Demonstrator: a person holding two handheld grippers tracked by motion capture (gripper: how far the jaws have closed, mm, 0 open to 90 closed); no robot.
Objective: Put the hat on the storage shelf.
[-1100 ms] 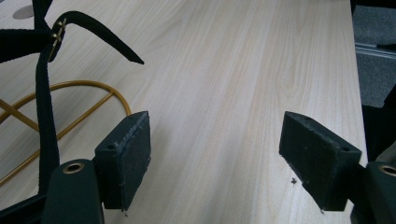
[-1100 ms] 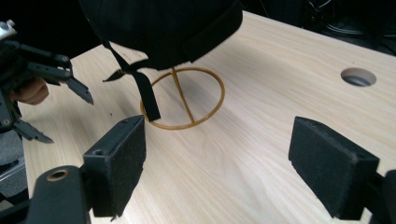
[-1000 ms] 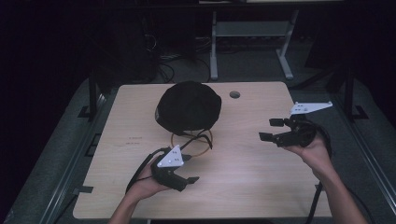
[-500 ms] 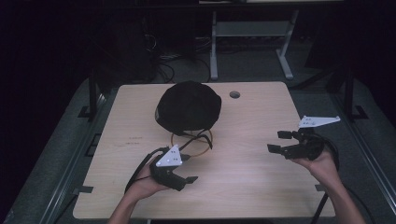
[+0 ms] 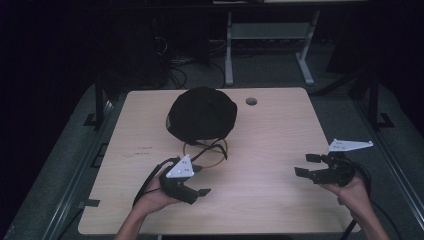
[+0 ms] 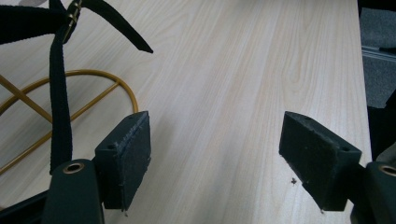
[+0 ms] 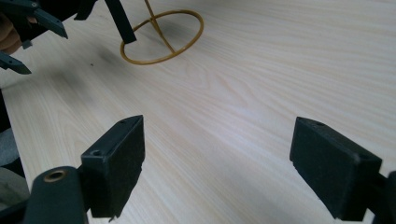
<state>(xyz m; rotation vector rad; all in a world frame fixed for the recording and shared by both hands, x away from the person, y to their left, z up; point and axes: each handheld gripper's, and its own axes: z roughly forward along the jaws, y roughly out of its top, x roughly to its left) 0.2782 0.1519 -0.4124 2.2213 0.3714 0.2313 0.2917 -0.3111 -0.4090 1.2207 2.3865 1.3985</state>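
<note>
Table (image 5: 280, 150) bears a black cap (image 5: 201, 113) at rear centre, its straps and yellow ring (image 5: 206, 150) trailing forward. Left gripper (image 5: 192, 184) rests near the ring, jaws spread, empty. Right gripper (image 5: 306, 165) hovers well apart, likewise released, apparently awaiting approach.

High view overhead, gripper views close, sharing table (image 5: 270, 150)

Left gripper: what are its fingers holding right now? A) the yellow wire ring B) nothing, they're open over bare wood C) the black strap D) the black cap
B: the left gripper has its fingers spread apart over the light wooden table, with nothing between them.
</note>
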